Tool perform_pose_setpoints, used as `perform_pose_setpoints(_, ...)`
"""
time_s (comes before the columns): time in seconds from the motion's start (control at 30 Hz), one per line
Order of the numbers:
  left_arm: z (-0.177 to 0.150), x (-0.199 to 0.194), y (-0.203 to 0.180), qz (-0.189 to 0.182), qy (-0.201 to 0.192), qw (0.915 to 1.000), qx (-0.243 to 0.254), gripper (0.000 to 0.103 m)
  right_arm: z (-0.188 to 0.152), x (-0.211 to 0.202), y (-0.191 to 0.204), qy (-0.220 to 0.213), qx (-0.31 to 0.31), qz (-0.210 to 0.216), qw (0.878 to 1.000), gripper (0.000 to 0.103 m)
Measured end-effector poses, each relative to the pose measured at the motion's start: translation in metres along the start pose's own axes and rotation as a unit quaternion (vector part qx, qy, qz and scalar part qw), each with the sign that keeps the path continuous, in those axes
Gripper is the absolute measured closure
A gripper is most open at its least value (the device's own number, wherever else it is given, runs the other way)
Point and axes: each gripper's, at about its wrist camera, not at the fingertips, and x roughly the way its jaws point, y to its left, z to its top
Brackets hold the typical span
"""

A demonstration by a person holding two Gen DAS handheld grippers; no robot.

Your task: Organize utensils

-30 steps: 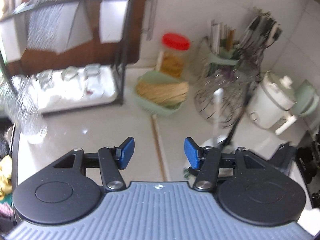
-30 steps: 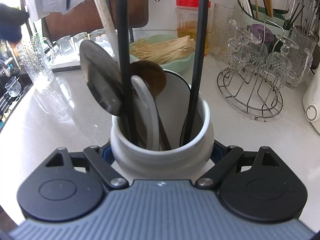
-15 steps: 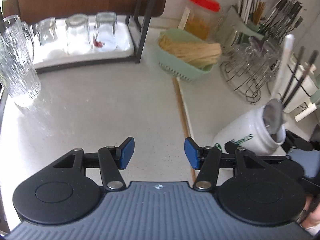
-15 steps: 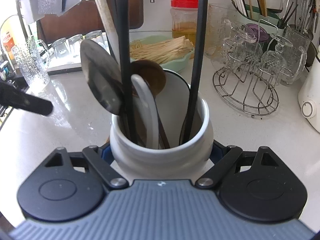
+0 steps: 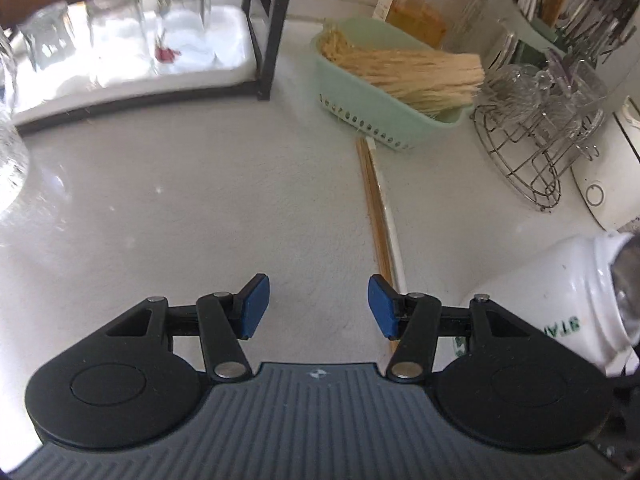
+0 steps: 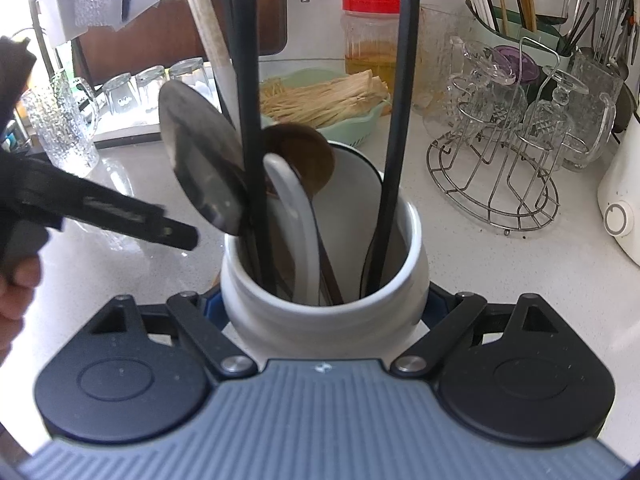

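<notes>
A white utensil jar (image 6: 320,320) stands between my right gripper's (image 6: 323,306) blue pads, which touch its sides while the jaws are opening. It holds a metal ladle (image 6: 200,168), a wooden spoon (image 6: 304,156), a white spoon (image 6: 296,220) and two black handles (image 6: 248,100). My left gripper (image 5: 318,306) hovers open and empty low over the counter, left of the jar (image 5: 560,300). A pair of chopsticks (image 5: 378,216) lies on the counter, running up from beside its right finger. One of the left gripper's fingers (image 6: 120,216) reaches in toward the jar, held by a hand (image 6: 16,288).
A green basket (image 5: 360,92) of straw-coloured sticks sits behind the chopsticks. A wire rack (image 5: 536,120) of glasses and a white appliance (image 5: 604,184) stand to the right. A tray (image 5: 120,40) of upturned glasses is at back left, with a glass pitcher (image 6: 60,120) beside it.
My left gripper has come down toward the counter and nearer the chopsticks, staying open. In the right wrist view its finger has moved in from the left toward the jar. The jar has not moved.
</notes>
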Motion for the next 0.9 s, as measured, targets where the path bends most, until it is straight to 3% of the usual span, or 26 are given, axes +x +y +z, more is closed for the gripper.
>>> perform_pose_setpoints(0.33, 0.006, 0.017, -0.031, 0.018, -0.033, 0.9974, 0.062, 0.067, 0.0, 0.0, 0.0, 0.002, 0.003, 0.0, 1.0, 0.012)
perform_pose_setpoints(0.63, 0.007, 0.016, -0.036, -0.011, -0.039, 0.997, 0.066, 0.068, 0.001, 0.0, 0.0, 0.002, -0.001, 0.002, 1.0, 0.011)
perform_pose_setpoints(0.9, 0.001, 0.016, -0.035, 0.017, -0.051, 0.9955, 0.078, 0.079, 0.0, 0.001, -0.001, 0.0, -0.003, 0.005, 1.0, 0.011)
